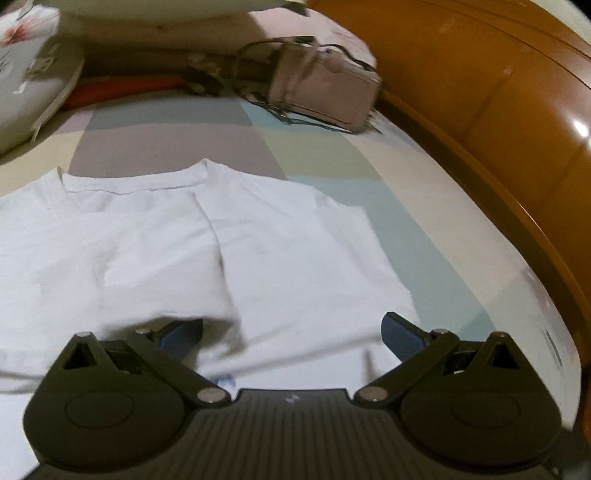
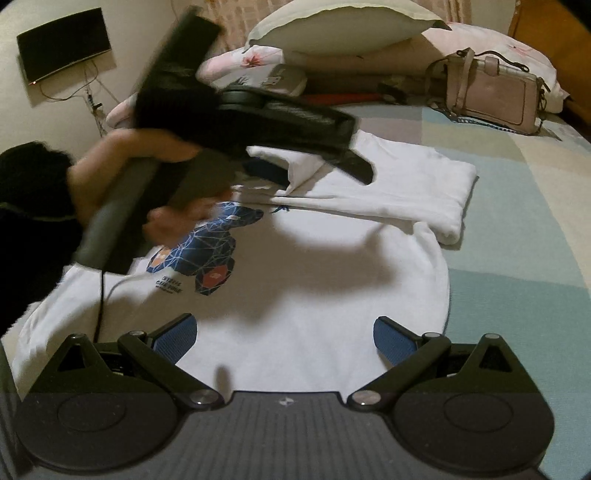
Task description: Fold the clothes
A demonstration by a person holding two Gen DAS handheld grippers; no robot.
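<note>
A white T-shirt (image 2: pixel 332 280) with a blue geometric print (image 2: pixel 210 251) lies flat on the bed. Its far side is folded inward into a thick band (image 2: pixel 417 184). In the right wrist view, a hand (image 2: pixel 110 166) holds my left gripper (image 2: pixel 325 179) low over that folded part, jaws apart, with a flap of white cloth rising between the fingers. The left wrist view shows the shirt (image 1: pixel 147 240) and my left gripper (image 1: pixel 291 332) open, a cloth edge draped against its left pad (image 1: pixel 181 332). My right gripper (image 2: pixel 284 336) is open above the near hem, holding nothing.
A pink handbag (image 2: pixel 491 96) sits at the head of the bed beside pillows (image 2: pixel 332 29). A wooden bed frame (image 1: pixel 498 122) curves along the right. The pastel patchwork sheet (image 2: pixel 517 240) lies bare to the right of the shirt. A dark screen (image 2: pixel 62 40) hangs on the wall.
</note>
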